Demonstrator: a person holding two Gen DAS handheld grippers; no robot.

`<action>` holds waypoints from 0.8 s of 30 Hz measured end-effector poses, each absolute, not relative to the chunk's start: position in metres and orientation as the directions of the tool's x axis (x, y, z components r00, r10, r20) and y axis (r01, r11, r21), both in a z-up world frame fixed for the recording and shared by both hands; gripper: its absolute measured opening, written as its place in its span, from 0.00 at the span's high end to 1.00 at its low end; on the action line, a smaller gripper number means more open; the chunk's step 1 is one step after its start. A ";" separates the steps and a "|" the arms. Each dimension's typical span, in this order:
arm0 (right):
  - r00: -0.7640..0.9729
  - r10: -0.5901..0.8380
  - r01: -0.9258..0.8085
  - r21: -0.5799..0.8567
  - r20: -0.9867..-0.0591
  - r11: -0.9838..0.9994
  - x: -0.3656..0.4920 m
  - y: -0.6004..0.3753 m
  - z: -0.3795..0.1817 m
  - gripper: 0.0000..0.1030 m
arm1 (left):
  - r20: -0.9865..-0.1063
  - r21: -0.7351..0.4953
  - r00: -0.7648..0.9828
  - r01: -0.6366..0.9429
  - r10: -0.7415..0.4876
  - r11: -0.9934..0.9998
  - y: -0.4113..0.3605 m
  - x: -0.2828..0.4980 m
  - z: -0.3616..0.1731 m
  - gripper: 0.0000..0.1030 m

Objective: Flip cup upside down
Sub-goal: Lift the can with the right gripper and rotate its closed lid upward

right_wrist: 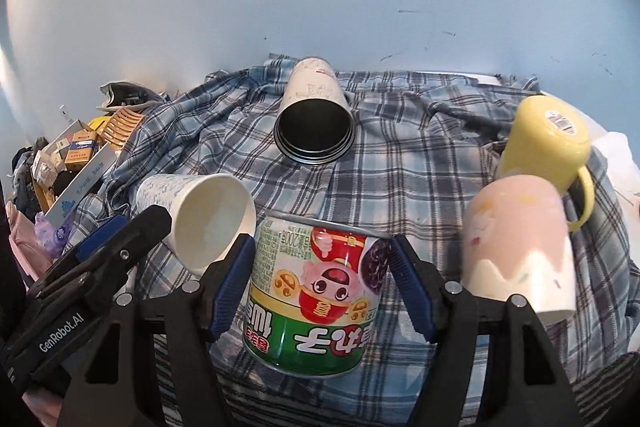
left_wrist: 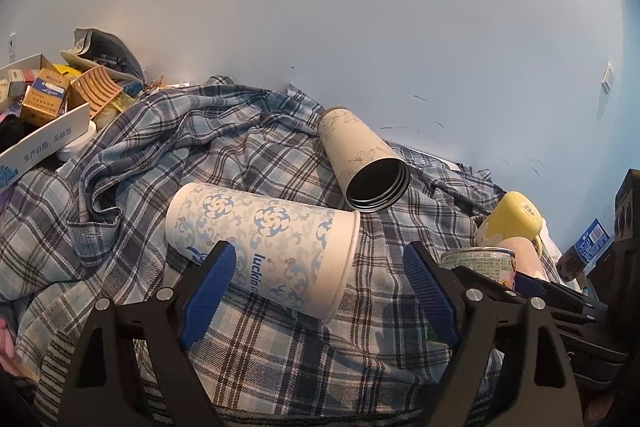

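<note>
A white paper cup with a blue flower pattern (left_wrist: 260,239) lies on its side on the plaid cloth (left_wrist: 280,355), mouth to the right. It also shows in the right wrist view (right_wrist: 208,219). My left gripper (left_wrist: 316,291) is open around its lower side, apart from it. My right gripper (right_wrist: 322,287) is shut on a green and red can (right_wrist: 316,303) that stands upside down on the cloth; the can also shows at the right of the left wrist view (left_wrist: 478,261).
A cream thermos tumbler (left_wrist: 360,159) lies on its side behind the cup. A yellow mug (right_wrist: 546,139) and a pink mug (right_wrist: 520,243) stand upside down at the right. A cardboard box of small packets (left_wrist: 36,115) sits at the left. A blue wall stands behind.
</note>
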State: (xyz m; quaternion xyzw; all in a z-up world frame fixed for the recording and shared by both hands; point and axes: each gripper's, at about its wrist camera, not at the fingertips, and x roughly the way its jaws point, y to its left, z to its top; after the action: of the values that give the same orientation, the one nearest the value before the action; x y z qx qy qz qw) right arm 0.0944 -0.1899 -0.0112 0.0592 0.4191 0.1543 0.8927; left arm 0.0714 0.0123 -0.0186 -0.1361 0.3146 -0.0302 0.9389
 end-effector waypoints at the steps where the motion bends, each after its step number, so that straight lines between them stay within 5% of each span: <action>1: 0.600 0.329 -0.232 0.235 -0.729 0.944 0.094 -0.191 -0.012 0.34 | -0.580 -0.272 0.802 -0.025 -0.143 0.962 0.011 0.071 -0.018 0.15; 9: 0.664 0.279 -0.265 0.131 -0.694 0.955 0.086 -0.185 -0.016 0.34 | -0.551 -0.226 0.828 -0.026 -0.106 0.974 0.007 0.065 -0.010 0.15; 13: 0.648 0.299 -0.290 0.137 -0.701 0.947 0.085 -0.184 -0.016 0.51 | -0.538 -0.201 0.838 -0.022 -0.092 0.979 0.005 0.063 -0.007 0.15; 17: 0.654 0.261 -0.257 0.115 -0.710 0.959 0.090 -0.187 -0.020 0.41 | -0.541 -0.190 0.836 -0.017 -0.090 0.982 0.002 0.064 -0.007 0.15; 24: 0.495 0.366 -0.273 0.259 -0.788 0.927 0.095 -0.192 -0.034 0.41 | -0.558 -0.181 0.823 0.001 -0.103 0.983 -0.002 0.067 -0.010 0.15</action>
State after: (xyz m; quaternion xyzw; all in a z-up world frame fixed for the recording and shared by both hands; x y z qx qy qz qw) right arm 0.0945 -0.1923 -0.0345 0.0499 0.4670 0.1851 0.8632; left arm 0.0666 -0.0022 -0.0098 -0.0868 0.2960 -0.0273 0.9508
